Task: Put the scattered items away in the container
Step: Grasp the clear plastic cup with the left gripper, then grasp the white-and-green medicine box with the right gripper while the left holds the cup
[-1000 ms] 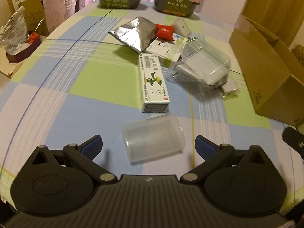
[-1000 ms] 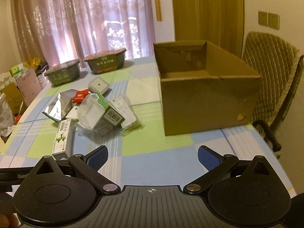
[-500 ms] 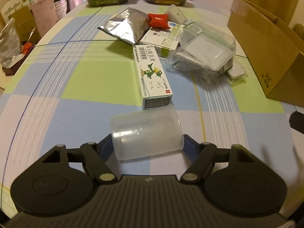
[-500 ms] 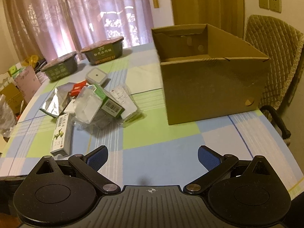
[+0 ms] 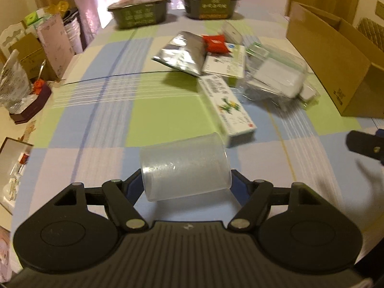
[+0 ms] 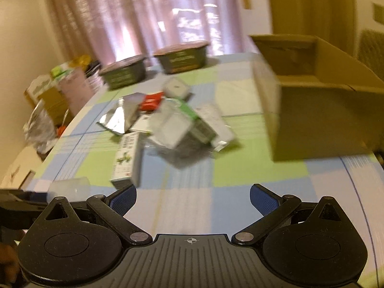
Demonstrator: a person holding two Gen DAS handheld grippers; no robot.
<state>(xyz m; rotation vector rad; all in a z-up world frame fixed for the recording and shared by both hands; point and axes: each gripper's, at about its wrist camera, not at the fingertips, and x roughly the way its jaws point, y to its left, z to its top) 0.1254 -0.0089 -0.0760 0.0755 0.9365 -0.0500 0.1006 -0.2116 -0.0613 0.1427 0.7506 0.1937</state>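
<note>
The left gripper (image 5: 186, 182) fingers clamp the translucent plastic cup (image 5: 186, 166), lying sideways, apparently just above the checked desk (image 5: 100, 110); carry it level over the open brown cardboard box (image 5: 336, 55). The right gripper (image 6: 192, 198), fingers wide and empty, hovers nearby. A green-and-white carton (image 5: 228, 106) and clear packaging (image 5: 276, 79) lie between.

Counter (image 5: 100, 110) covered by checked cloth. Laid on it: cardboard box (image 5: 336, 55), two dark bowls (image 5: 139, 10), foil pouch (image 5: 182, 52), white carton (image 5: 228, 105), clear packs (image 5: 276, 76).
</note>
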